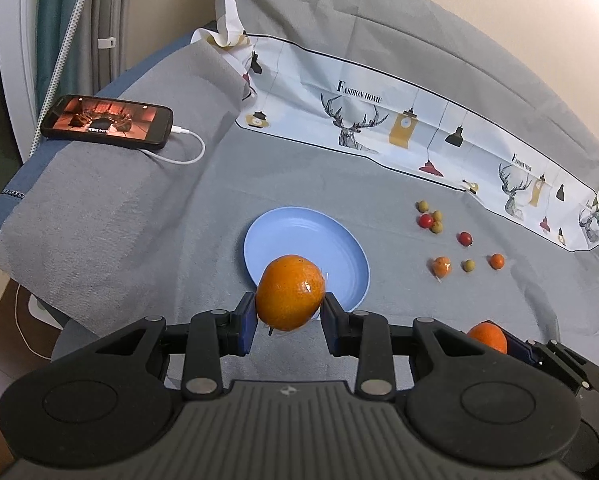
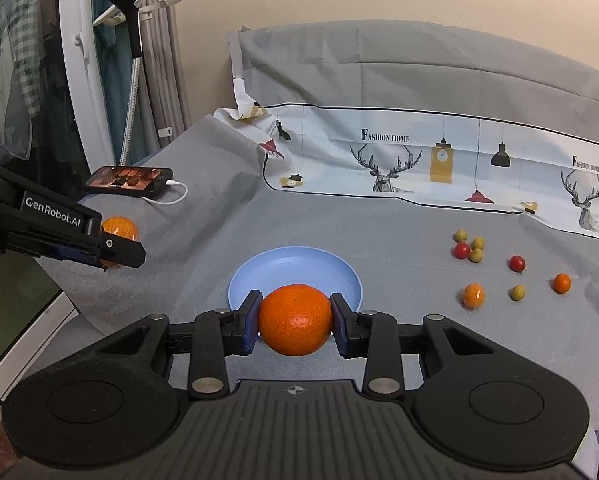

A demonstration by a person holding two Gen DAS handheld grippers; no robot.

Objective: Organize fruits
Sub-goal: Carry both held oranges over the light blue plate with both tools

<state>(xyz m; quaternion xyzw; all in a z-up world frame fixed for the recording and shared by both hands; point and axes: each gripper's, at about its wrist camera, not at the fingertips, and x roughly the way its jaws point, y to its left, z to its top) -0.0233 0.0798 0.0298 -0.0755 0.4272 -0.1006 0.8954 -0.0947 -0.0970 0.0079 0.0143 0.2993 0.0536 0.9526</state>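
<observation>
LEFT: left gripper [image 1: 289,314] pinching wrapped orange [image 1: 290,292] | RIGHT: right gripper [image 2: 295,320] pinching bare orange [image 2: 295,319] | TARGET: blue plate [image 1: 295,232] just beyond both fingertips | RISK: slick wrap — slip; simultaneous release — collision, roll-off

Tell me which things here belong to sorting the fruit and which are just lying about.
Job: wrapped orange in left claw; orange in right claw; blue plate; small fruits.
Lying about: phone, charging cable, printed cloth.
</observation>
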